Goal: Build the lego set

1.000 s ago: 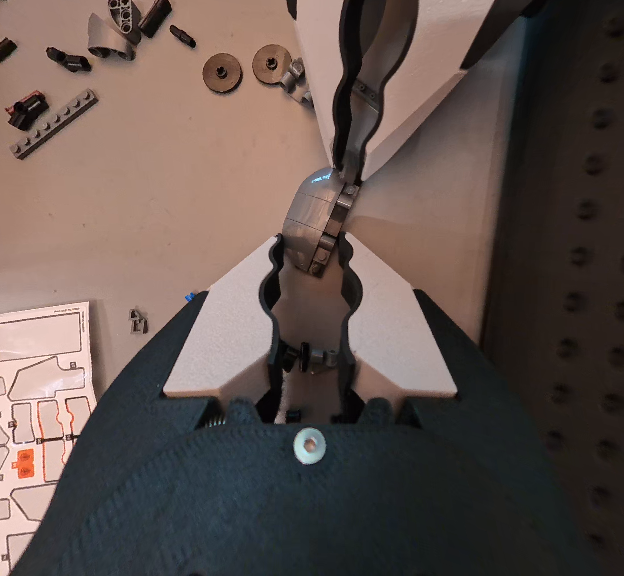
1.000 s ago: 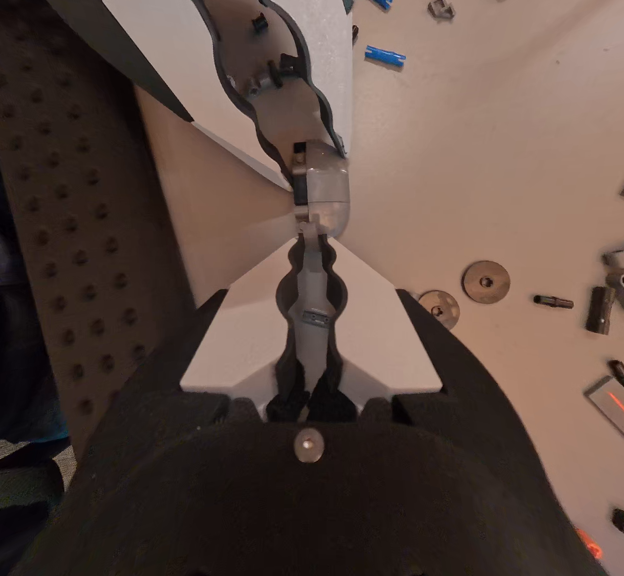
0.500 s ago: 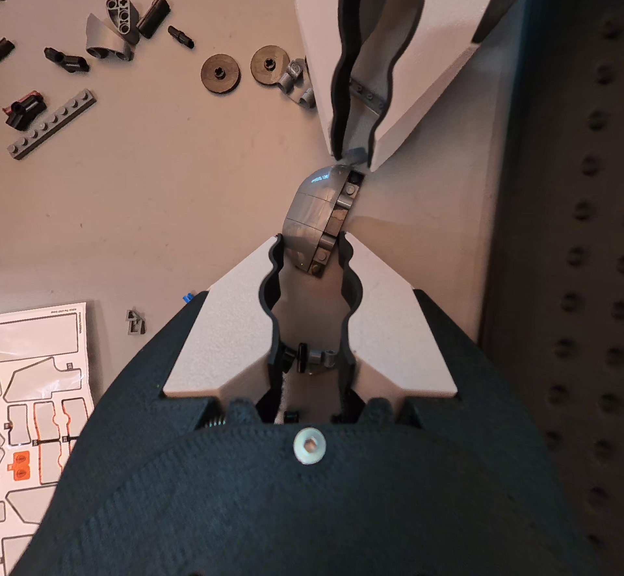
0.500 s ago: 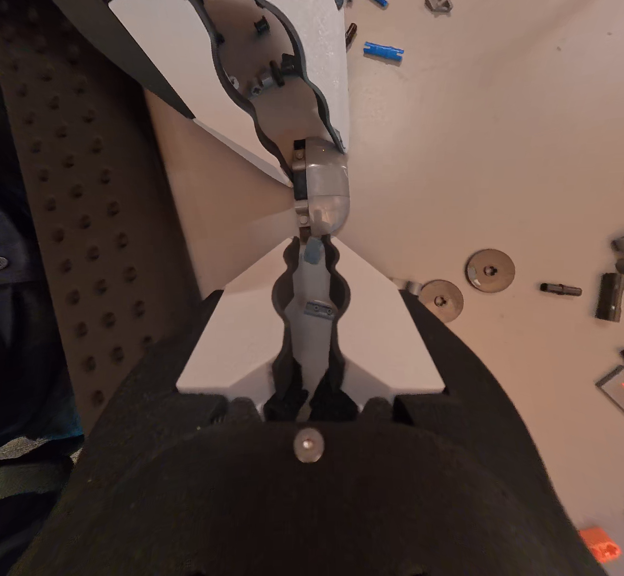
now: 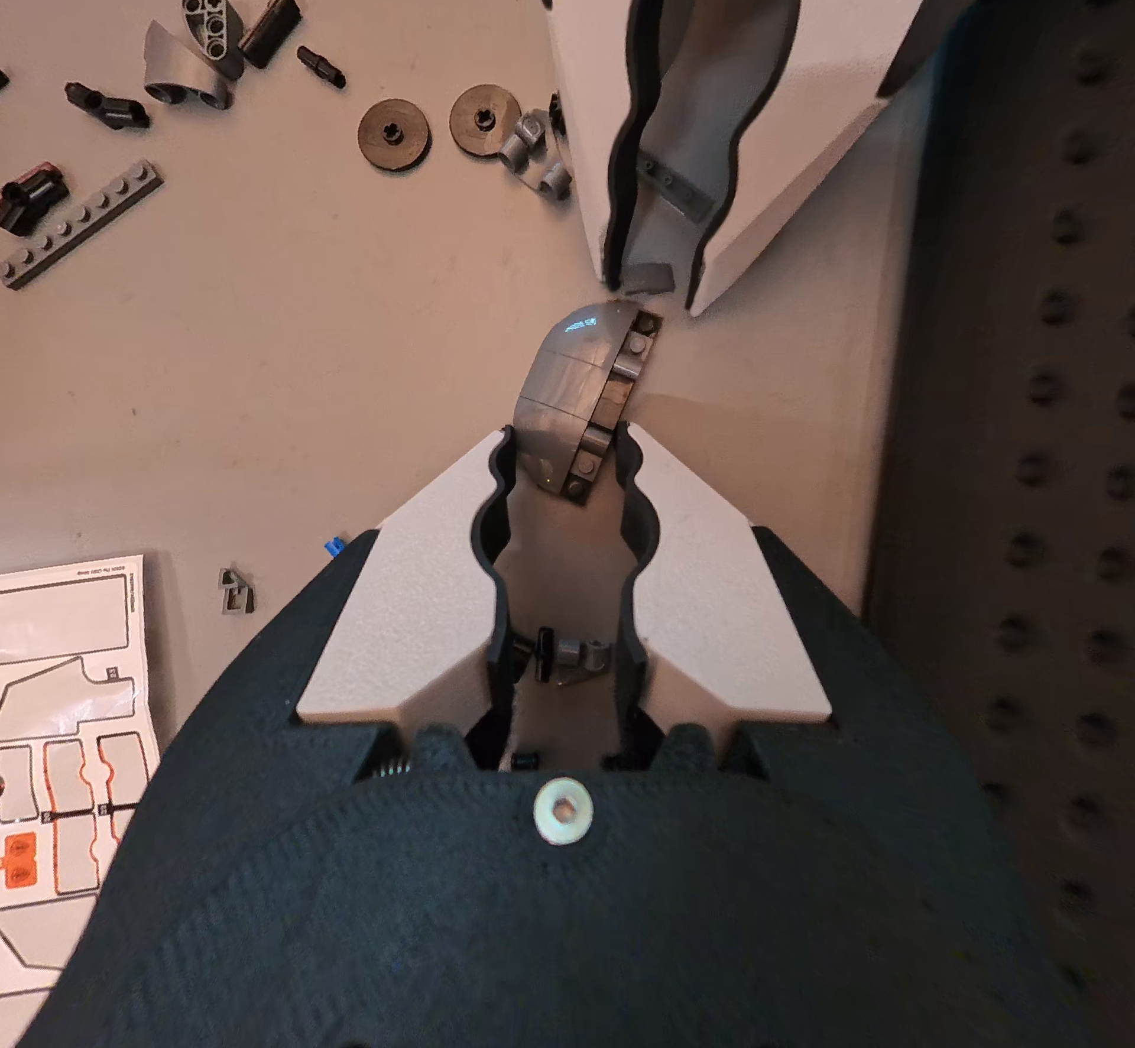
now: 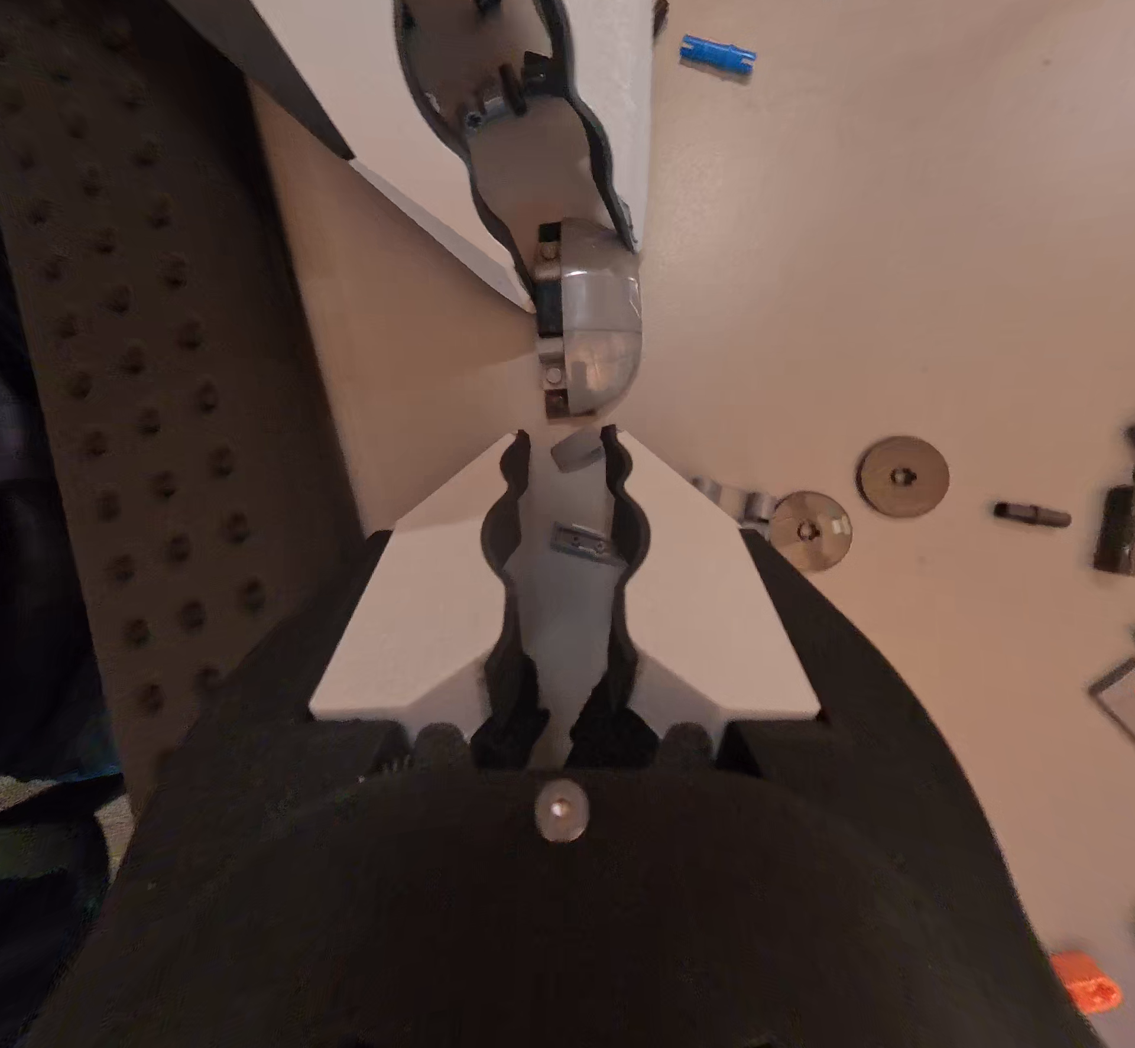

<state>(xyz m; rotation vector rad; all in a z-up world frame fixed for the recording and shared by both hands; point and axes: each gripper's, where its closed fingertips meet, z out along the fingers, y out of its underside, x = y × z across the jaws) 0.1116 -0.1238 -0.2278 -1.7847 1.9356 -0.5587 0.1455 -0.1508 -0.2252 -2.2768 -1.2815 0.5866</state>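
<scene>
Above the counter point(image 5: 307, 343) our left tool point(image 5: 562, 435) pinches the grey domed assembly point(image 5: 568, 386); our right tool point(image 6: 565, 435) is spread, and a small grey slope piece point(image 6: 576, 448) sits loose between its tips. We risk dropping it before it seats

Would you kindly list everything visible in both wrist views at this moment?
curved assembly: one, grey, clamped at the left gripper's tips
small piece: one, grey, loose between the right gripper's tips
discs: two, dark, on table
long plate: one, grey, table's left
blue pins: two, on table
sticker sheet: one, white, lower left
orange piece: one, lower right
table: beige
left gripper: shut
right gripper: open
</scene>
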